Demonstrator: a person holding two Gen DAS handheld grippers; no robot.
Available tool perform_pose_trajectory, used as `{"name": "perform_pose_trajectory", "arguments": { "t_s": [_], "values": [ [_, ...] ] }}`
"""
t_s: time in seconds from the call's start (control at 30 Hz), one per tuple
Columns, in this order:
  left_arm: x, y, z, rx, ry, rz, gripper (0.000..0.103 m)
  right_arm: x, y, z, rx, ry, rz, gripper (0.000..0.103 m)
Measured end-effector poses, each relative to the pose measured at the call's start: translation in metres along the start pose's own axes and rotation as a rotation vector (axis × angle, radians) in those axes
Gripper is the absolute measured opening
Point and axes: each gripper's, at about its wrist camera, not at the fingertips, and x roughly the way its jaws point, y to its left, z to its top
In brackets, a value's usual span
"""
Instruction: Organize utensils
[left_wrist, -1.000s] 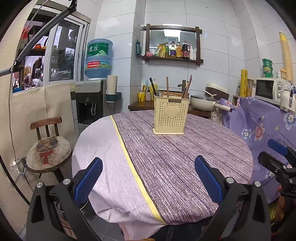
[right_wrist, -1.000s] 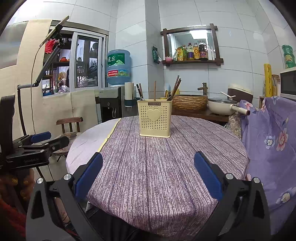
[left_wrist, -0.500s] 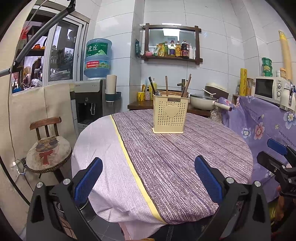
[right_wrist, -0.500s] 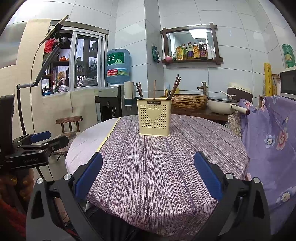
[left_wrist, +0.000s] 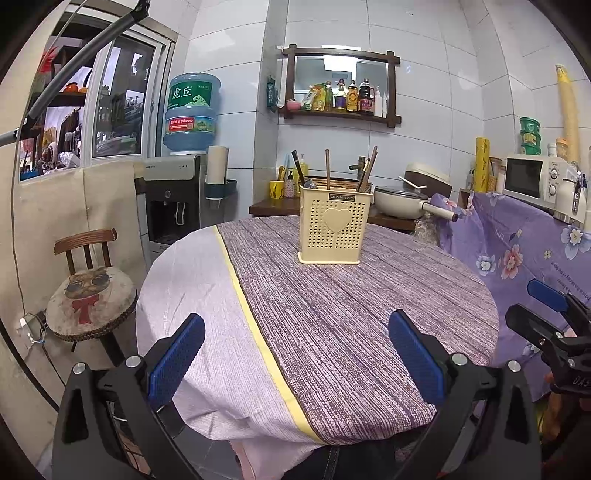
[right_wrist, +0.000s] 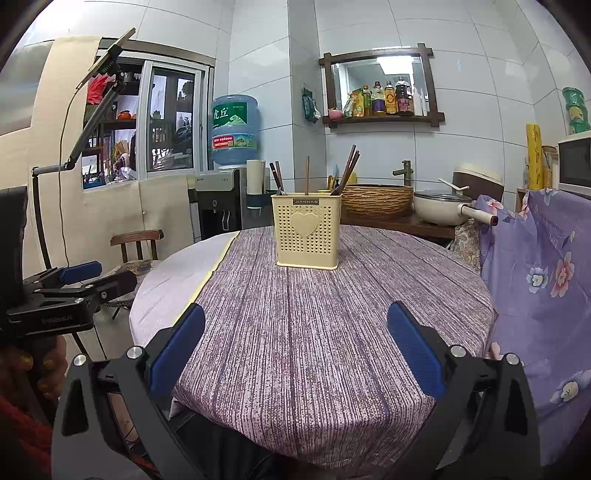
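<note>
On the round table (left_wrist: 332, 314) a cream perforated holder (left_wrist: 334, 225) is seen, chopsticks (left_wrist: 327, 168) partly hidden inside; left gripper (left_wrist: 295, 354) and right gripper (right_wrist: 295, 350) are spread empty.

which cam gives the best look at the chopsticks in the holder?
Right wrist. The chopsticks stand out against pale wall above the holder. In the left wrist view they overlap counter clutter behind the holder and are harder to separate.
</note>
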Motion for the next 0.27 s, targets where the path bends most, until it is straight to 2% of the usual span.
{"name": "perform_pose_trajectory", "arguments": {
  "t_s": [0.17,0.27],
  "values": [
    [0.0025,-0.0007,0.0015,0.004,0.016,-0.011,0.098,0.0006,-0.0002,-0.002,0.004,0.005,0.001,0.098],
    [0.0014,-0.0014,0.001,0.003,0.006,0.009,0.098,0.0015,-0.0011,-0.0016,0.006,0.005,0.002,0.098]
  ]
}}
